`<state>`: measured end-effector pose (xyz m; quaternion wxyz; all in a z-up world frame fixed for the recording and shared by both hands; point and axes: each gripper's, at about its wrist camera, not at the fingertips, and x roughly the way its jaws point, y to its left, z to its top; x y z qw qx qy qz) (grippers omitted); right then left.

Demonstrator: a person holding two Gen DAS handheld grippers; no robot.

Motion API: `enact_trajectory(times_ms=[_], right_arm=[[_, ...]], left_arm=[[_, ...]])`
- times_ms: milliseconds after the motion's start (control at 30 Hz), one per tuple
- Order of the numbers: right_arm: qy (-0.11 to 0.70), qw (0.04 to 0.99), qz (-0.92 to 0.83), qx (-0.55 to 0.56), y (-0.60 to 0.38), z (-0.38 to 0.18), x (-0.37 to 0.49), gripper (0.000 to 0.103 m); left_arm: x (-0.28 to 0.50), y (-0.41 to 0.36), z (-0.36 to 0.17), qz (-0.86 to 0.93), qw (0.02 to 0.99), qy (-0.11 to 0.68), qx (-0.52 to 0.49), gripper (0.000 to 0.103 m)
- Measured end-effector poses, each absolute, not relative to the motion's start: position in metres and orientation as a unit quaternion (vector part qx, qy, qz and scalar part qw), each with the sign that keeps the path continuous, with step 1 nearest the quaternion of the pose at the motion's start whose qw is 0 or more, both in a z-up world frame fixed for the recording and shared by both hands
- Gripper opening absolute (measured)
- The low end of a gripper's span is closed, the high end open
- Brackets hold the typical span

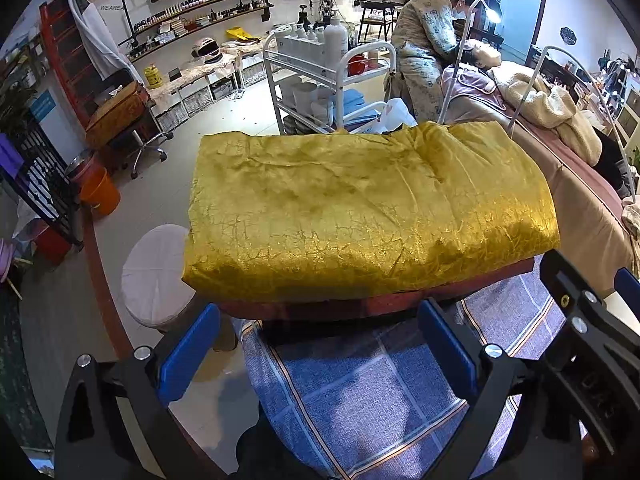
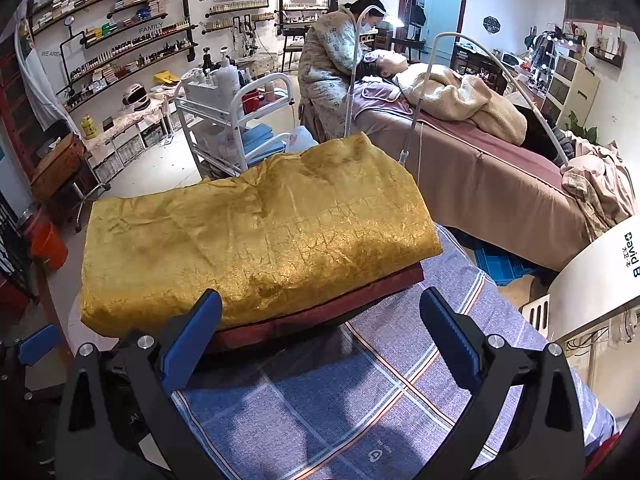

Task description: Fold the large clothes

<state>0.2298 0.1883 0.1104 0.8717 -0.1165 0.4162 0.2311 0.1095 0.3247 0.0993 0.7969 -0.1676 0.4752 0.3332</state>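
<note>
So the big gold garment (image 1: 368, 208) is folded into a thick rectangle, crinkly and shiny like brocade with a dark red lining (image 2: 320, 312) peeking out along the near edge, and it's lying on a blue checked woven cloth (image 1: 360, 392) spread over the table. Both grippers hover low just in front of it, side by side and aimed at the near edge. The left gripper (image 1: 320, 348) and right gripper (image 2: 320, 340) have their blue padded fingers (image 2: 192, 340) spread wide, nothing between them.

Crackle-patterned gold garment (image 1: 372, 208), perhaps dark-red lined, on blue-purple checked sheet (image 1: 360, 392).
</note>
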Motion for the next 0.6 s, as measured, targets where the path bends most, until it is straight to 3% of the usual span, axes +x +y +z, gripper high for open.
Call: enact_trajectory(times_ms=[600], right_arm=[[0.42,0.865,0.235,-0.14,0.203,0.109,0.231,0.098]], left_arm=[[0.103,0.344,0.098,0.348,0.78,0.485,-0.187,0.097]])
